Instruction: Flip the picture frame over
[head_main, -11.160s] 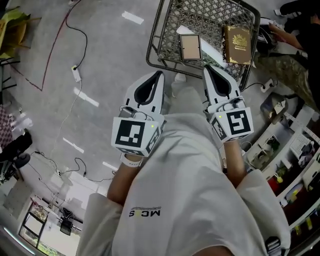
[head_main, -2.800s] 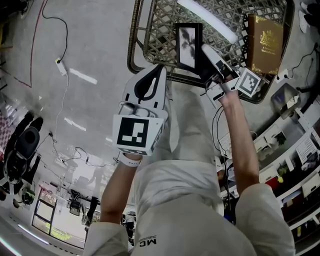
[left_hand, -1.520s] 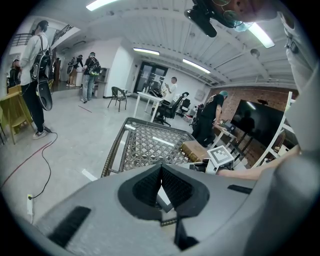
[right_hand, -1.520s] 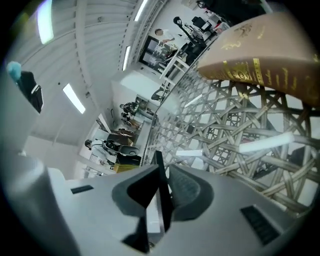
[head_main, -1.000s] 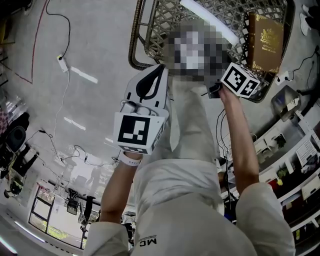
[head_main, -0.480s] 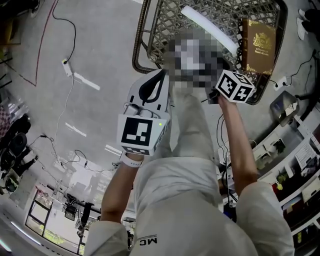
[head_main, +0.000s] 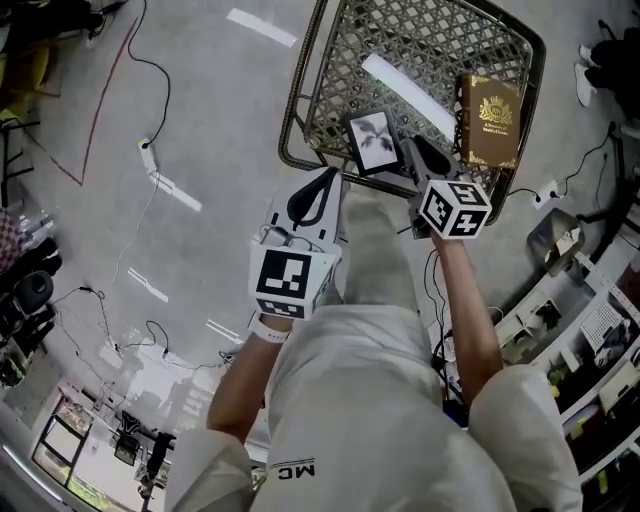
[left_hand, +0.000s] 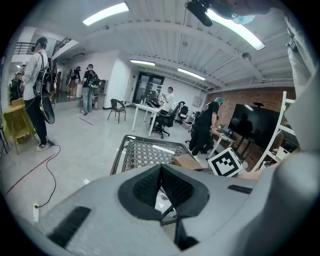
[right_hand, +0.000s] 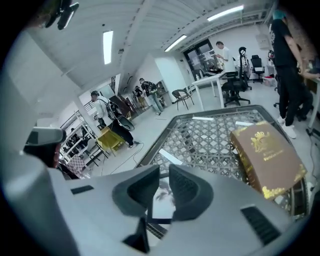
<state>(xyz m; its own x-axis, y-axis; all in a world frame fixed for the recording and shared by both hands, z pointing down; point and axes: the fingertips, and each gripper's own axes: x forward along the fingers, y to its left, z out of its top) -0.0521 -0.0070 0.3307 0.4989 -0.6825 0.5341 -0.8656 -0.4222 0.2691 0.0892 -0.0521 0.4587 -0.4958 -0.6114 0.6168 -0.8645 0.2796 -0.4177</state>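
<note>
Floor (head_main: 200, 110) takes up the left of the head view, bare grey concrete.

Left gripper (head_main: 322, 185): held low in front of the person's body, short of the near rim of the wire mesh table (head_main: 420, 35). Its jaws are pressed together with nothing between them. Pose is much the same as 11.2 s ago and 2.8 s ago. Its marker cube (head_main: 291, 281) faces the head camera.

Picture frame (head_main: 373, 141): lies flat on the mesh at the table's near edge, between the two gripper tips. The glazed side is up, showing a dark plant-like print on a pale ground inside a black border. At 11.2 s ago it lay further in on the mesh with its plain brown back up. At 2.8 s ago it stood upright, clamped in the right gripper. Its long axis runs away from the person, and the far end leans slightly to the left in the head view.

Right gripper (head_main: 412, 148): its tips sit just beside the frame's right edge. The right gripper view shows the jaws narrowly apart, with the frame's face and black border visible through the gap and nothing pinched. Its marker cube (head_main: 454, 207) is tilted.

Book (head_main: 490, 106): brown with gilt cover, flat at the table's right side, well apart from the frame. Placement as before.
</note>
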